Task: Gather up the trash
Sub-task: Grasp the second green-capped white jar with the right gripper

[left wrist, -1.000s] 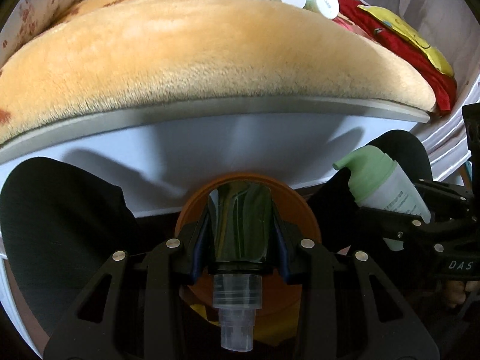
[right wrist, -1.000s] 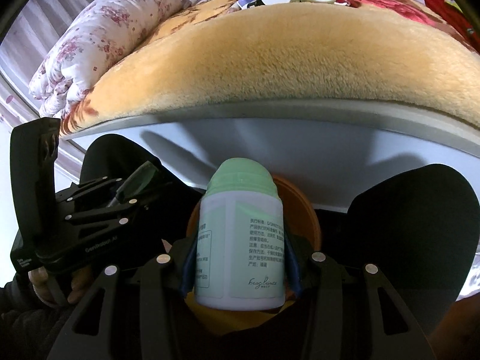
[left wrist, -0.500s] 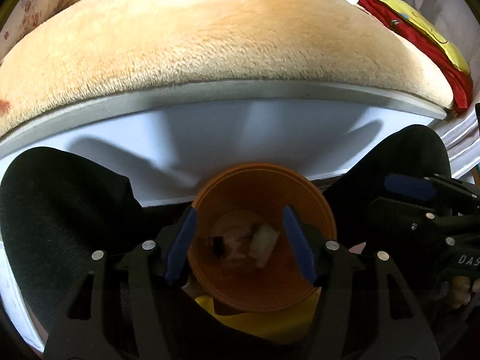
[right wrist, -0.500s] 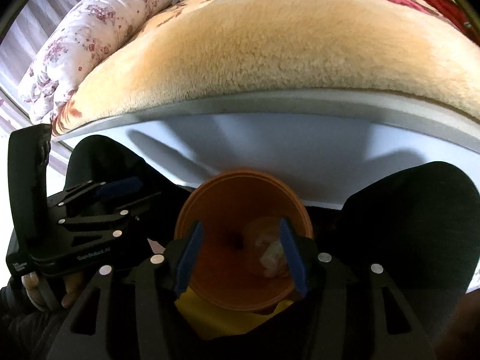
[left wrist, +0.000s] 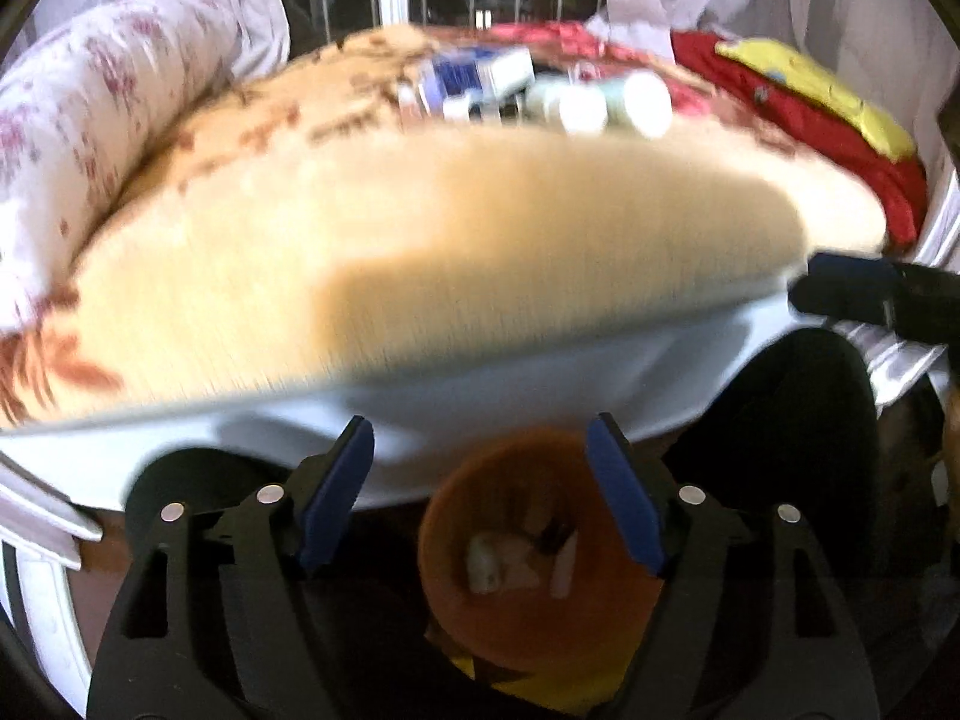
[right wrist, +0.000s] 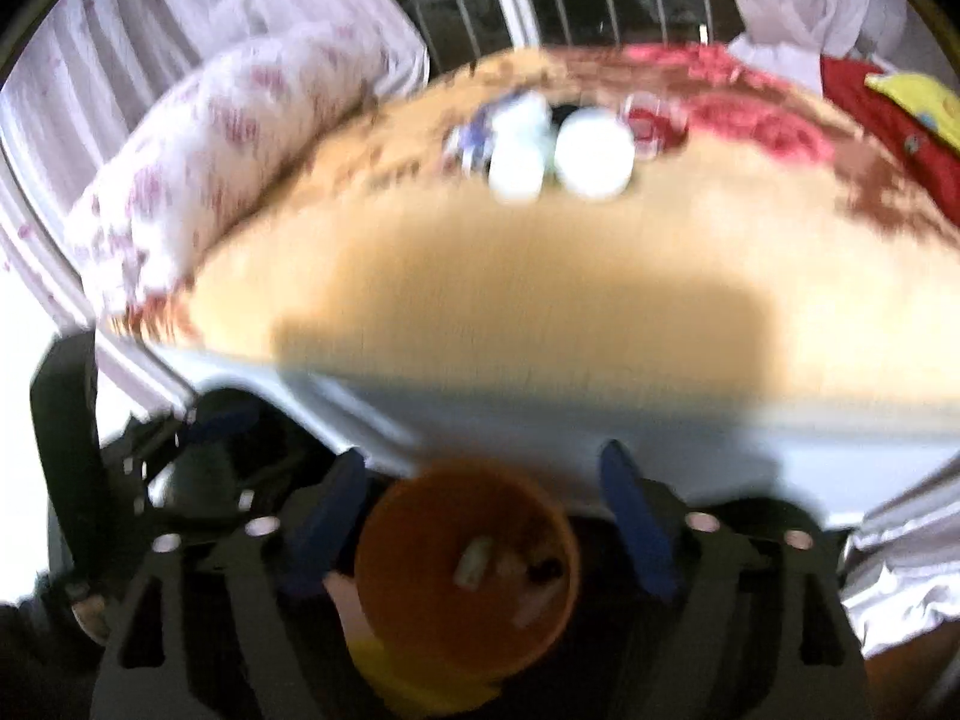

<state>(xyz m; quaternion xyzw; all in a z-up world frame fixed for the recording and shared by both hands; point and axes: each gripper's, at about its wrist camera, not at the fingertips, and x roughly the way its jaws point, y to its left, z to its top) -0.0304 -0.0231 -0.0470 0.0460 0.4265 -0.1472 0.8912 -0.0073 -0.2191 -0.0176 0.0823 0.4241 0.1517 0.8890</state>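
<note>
An orange bin [left wrist: 528,546] stands below the bed's edge, with pale trash lying at its bottom. My left gripper [left wrist: 480,438] hovers above the bin, its jaws opening, nothing between its blue pads. In the right wrist view the same orange bin [right wrist: 468,564] sits under my right gripper [right wrist: 483,468], whose jaws are also opening and hold nothing. On the far part of the tan blanket [left wrist: 420,228] lie a blue-and-white box [left wrist: 480,75] and white-capped bottles [left wrist: 606,102]. The white-capped bottles [right wrist: 564,150] also show in the right wrist view. Both views are blurred.
A flowered quilt roll [left wrist: 84,138] lies at the left of the bed. Red and yellow cloth [left wrist: 828,114] lies at the right. The pale bed frame edge [left wrist: 480,384] runs just beyond the bin. The right gripper's finger [left wrist: 864,294] shows at the left view's right edge.
Both grippers let go of their bottles, a dark spray bottle and a green-capped white one, which are gone from the jaws. Both have opened and risen, so more of the bed top shows.
</note>
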